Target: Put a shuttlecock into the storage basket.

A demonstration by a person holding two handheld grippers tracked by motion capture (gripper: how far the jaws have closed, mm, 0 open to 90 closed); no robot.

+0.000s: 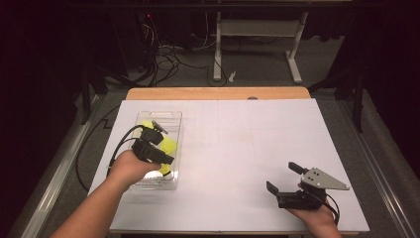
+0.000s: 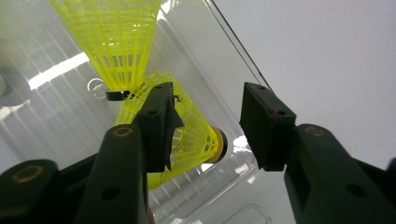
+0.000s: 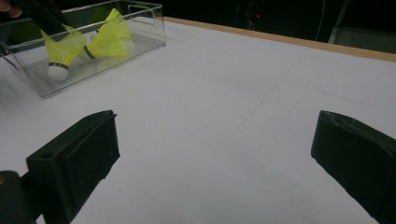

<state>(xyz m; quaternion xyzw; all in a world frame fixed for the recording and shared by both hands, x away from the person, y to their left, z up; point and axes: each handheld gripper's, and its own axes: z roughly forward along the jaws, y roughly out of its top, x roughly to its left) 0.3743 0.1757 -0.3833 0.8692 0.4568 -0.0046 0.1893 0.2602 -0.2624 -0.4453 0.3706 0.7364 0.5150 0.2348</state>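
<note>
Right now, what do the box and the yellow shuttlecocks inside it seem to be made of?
The box looks like clear, glossy hard plastic: the table shows through its walls, which carry bright reflections. The shuttlecocks seem to have yellow synthetic skirts, probably nylon, judging by the moulded mesh; one has a white cap.

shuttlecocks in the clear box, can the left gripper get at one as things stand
Probably yes. The left gripper hangs over the open-topped box, jaws apart, one jaw already beside the lower shuttlecock. Nothing covers the box; the second shuttlecock lies close by and might get nudged.
</note>
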